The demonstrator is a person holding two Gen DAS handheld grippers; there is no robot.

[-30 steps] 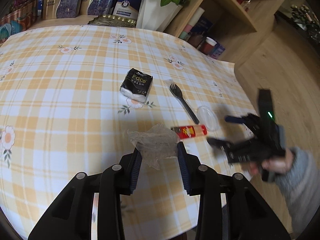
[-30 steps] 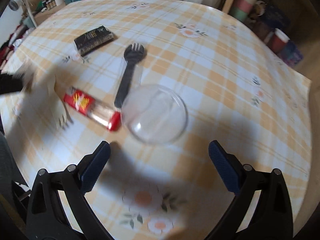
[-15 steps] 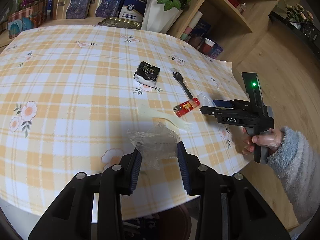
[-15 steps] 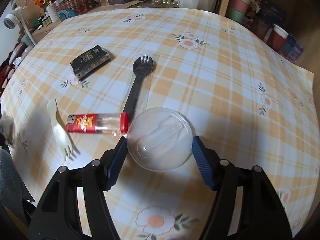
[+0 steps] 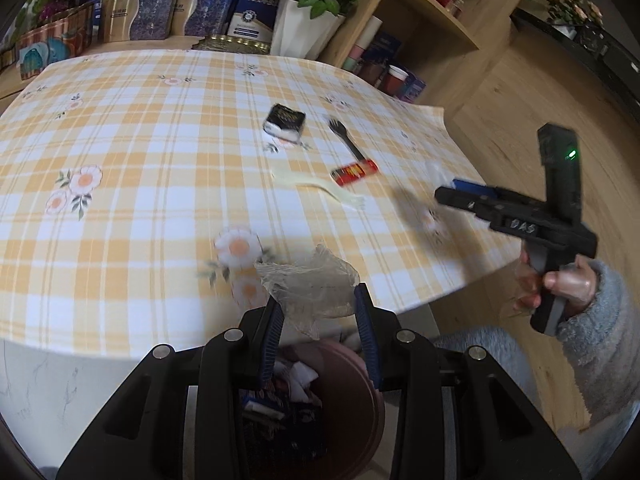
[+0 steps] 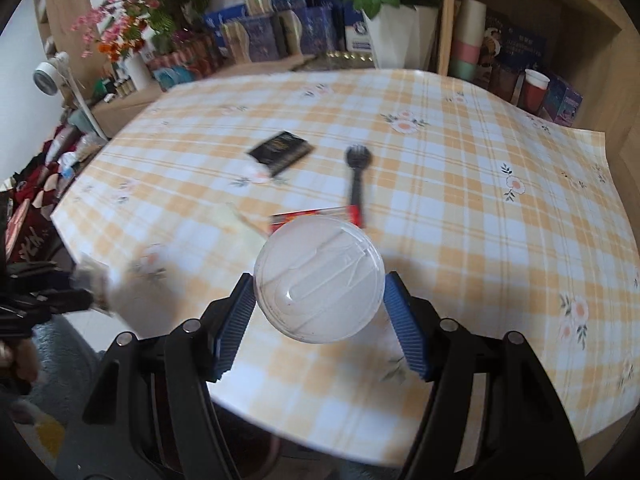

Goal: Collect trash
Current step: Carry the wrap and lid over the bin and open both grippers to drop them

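Observation:
My left gripper (image 5: 319, 304) is shut on a crumpled clear plastic wrapper (image 5: 310, 286) and holds it past the table's front edge, above a brown trash bin (image 5: 344, 412) with scraps in it. My right gripper (image 6: 319, 300) is shut on a round clear plastic lid (image 6: 319, 284) and holds it lifted over the table's near edge; it also shows in the left wrist view (image 5: 460, 192). On the checked tablecloth (image 5: 140, 152) lie a cream plastic fork (image 5: 320, 190), a red wrapper tube (image 5: 354, 172), a black spork (image 5: 346, 142) and a black tissue pack (image 5: 285, 121).
A white vase of red roses (image 5: 304, 24), blue boxes (image 5: 160, 12) and a wooden shelf (image 5: 432, 20) stand behind the table. Wooden floor (image 5: 520, 92) lies to the right. Clothes and clutter (image 6: 36, 184) sit at the left in the right wrist view.
My left gripper pulled back with the wrapper from over the table to above the bin. My right gripper closed on the lid, lifted it and drew it back toward the table edge.

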